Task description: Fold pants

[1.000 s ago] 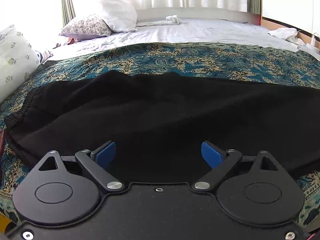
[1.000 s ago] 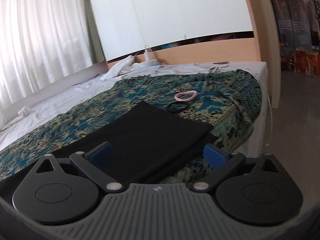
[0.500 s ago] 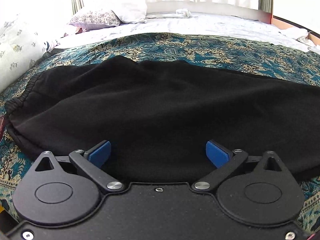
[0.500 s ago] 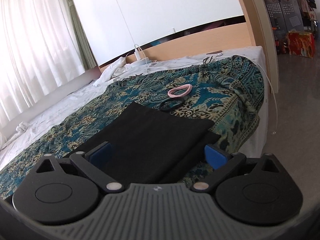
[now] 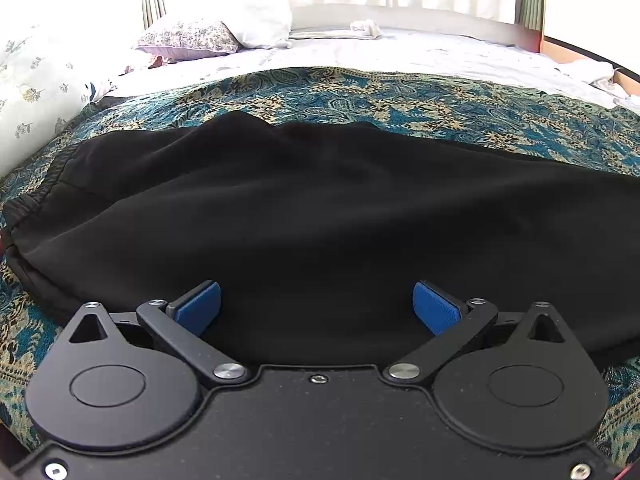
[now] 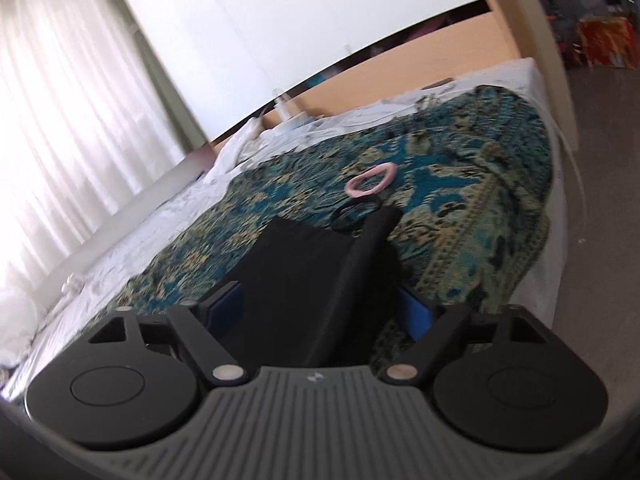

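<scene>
The black fabric pants [image 5: 320, 216] lay along the patterned teal bedspread's [image 5: 400, 96] near edge. The right gripper [image 6: 320, 312], half a second before spread above the hem, had started lifting it, seemingly clamped; the left gripper [image 5: 316, 304] hovered released.

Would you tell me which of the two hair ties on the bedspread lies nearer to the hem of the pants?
The black hair tie: it lies right at the raised hem of the black pants, while the pink hair tie sits farther back on the bedspread.
</scene>
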Available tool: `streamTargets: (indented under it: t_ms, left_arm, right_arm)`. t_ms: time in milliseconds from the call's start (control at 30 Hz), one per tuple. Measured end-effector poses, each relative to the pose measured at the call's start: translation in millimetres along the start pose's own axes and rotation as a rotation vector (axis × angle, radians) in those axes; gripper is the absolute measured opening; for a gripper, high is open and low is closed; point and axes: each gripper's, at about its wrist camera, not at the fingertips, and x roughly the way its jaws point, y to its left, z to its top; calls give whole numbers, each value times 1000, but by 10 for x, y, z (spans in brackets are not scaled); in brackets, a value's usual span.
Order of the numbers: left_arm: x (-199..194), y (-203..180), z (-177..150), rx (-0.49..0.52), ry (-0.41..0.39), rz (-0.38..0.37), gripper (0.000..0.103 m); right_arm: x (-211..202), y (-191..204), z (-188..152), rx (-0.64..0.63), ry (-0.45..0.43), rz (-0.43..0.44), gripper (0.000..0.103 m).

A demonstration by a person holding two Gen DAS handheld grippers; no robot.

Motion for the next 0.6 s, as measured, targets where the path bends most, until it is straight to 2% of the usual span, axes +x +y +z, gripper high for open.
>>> streamTargets:
  t_ms: [67,100,367,400,600]
  left_arm:
    - [1,1,-2,0,0,0,103]
    - [-1,4,-6,0,-1,0,103]
    - [4,-11,-19,1,-7,4,103]
    - [4,-12,-19,1,-6,3,103]
    - [-17,8,47,-2,22,3,103]
  right_arm:
    - [-46,-45,-16,33,-14,-20,74]
    - [-74,-55,-29,44,-19,-23,72]
    - [-181,121,-177,-39,18,15,70]
    - [-152,136,-171,-45,15,-4,72]
    - [205,79,17,7,46,-59,62]
